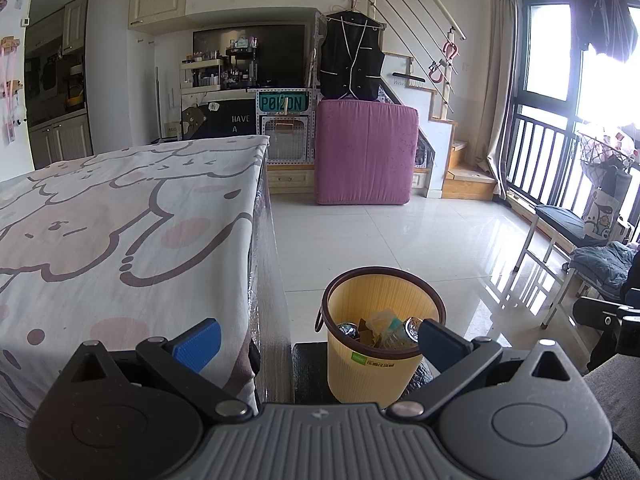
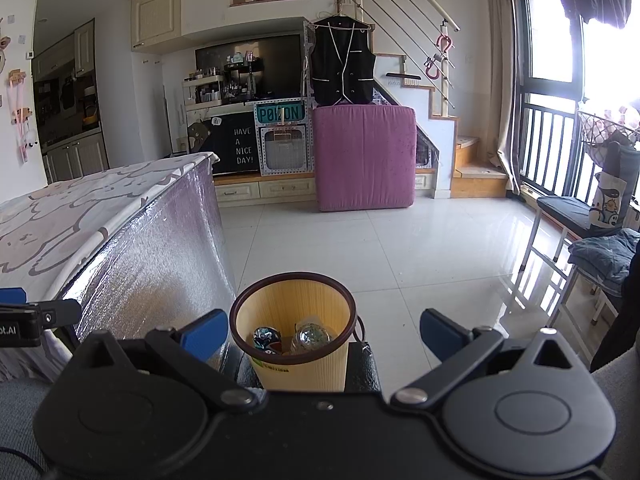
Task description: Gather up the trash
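The yellow bin [image 1: 382, 332] is stood upright at lower centre, mouth upward; both tools [image 1: 318, 340] [image 2: 322, 334] are spread wide, empty.

Bright room with glossy white tile floor [image 2: 360, 248], cartoon-print covered table [image 1: 120, 208] at left, upright purple mattress [image 2: 364, 156] against the staircase [image 2: 468, 160], black vest [image 1: 351, 56] hanging above, and daylit railed window [image 2: 560, 80] at right.

A ribbed yellow plastic bin with a brown rim [image 1: 380, 360] [image 2: 298, 316] stands upright, holding cans and crumpled wrappers [image 1: 380, 330].
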Demonstrator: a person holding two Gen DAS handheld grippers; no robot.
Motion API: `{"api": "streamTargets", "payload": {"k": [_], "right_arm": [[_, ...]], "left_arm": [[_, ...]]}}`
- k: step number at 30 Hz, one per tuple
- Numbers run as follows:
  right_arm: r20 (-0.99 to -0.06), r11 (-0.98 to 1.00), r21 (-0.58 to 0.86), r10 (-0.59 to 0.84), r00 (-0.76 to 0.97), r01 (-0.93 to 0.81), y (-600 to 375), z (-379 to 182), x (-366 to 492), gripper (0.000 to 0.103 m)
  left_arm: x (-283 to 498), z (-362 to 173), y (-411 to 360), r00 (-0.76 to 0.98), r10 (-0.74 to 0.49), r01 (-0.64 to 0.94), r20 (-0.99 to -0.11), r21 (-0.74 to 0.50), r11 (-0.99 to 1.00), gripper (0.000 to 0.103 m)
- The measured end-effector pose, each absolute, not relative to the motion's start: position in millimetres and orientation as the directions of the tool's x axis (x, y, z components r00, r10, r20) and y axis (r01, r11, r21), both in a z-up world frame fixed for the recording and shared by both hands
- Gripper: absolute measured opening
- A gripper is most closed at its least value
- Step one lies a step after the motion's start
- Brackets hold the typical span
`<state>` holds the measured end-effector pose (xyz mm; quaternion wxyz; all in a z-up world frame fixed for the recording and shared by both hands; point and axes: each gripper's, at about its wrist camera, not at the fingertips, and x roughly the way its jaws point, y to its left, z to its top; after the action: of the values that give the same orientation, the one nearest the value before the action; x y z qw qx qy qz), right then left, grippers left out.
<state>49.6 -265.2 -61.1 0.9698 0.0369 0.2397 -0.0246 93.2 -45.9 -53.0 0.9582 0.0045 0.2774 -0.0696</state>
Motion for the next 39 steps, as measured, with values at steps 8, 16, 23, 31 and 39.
{"api": "streamTargets", "payload": {"k": [8, 16, 23, 31, 39], "right_arm": [[-0.466, 0.996, 0.059, -0.031, 0.884, 0.066, -265.0, -61.9, 49.5, 0.103], [-0.464, 0.996, 0.059, -0.031, 0.885, 0.066, -265.6, -60.3, 48.7, 0.103], [-0.461, 0.996, 0.058, -0.031, 0.887, 0.065, -265.5, -56.5, 47.4, 0.103], [-0.46, 0.996, 0.06, -0.032, 0.887, 0.067, -264.6, -54.3, 46.5, 0.103], [-0.46, 0.996, 0.062, -0.033, 0.888, 0.069, -263.9, -54.6, 46.9, 0.103]], "left_arm": [[95.5, -52.4, -46.2, 0.836, -0.129, 0.134, -0.533, -0.029, 0.991, 0.103], [95.8, -53.1, -46.0, 0.837, -0.129, 0.135, -0.532, -0.028, 0.991, 0.103], [95.3, -53.1, -46.6, 0.837, -0.128, 0.135, -0.532, -0.027, 0.991, 0.103], [96.2, -52.7, -46.9, 0.837, -0.128, 0.135, -0.532, -0.025, 0.991, 0.103], [97.8, -53.0, -46.3, 0.838, -0.128, 0.136, -0.531, -0.024, 0.99, 0.103]]}}
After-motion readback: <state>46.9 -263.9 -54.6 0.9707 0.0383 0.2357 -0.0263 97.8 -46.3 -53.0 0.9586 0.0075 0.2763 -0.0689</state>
